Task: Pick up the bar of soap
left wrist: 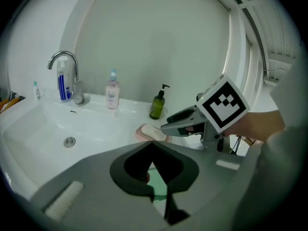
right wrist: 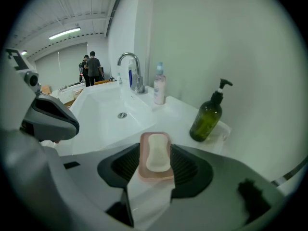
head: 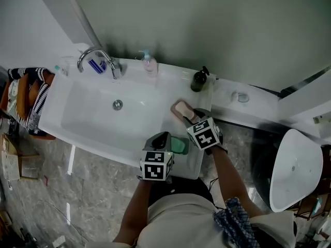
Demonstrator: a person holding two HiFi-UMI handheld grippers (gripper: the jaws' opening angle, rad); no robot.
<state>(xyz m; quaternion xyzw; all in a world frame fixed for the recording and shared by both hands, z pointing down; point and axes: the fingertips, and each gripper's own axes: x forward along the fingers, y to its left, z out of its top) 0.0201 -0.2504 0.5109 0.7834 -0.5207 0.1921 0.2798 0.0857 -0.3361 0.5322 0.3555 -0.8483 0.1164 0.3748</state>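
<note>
Status: soap not yet picked up; approach well advanced, with closing and lifting left to do, by the look of it. At far left, white basin with chrome tap and drain. Further along the back ledge, pink pump bottle. Near the front edge, left gripper, tips drawn together and empty, poised just beside and above a pale green item of uncertain kind; no part in the pick-up so far as can be judged. Next to the right, on the flat counter beside the basin, pink soap dish, oblong with rounded corners and a raised rim. In the dish: bar of soap, cream-white, oval, smooth, lying flat and lengthwise, somewhat smaller than the dish, seemingly whole and little worn; likely slippery if wet. Right gripper, jaws set wide and lined up on dish and bar, both framed in the gap; pads pressing on neither, bar apparently just ahead of the tips rather than fully between them, exact reach hard to judge. Gap seemingly broad enough to take dish as well as bar, so some care called for to seize the soap alone. Furthest right, dark green pump bottle on the back ledge, apart from the jaws.
</note>
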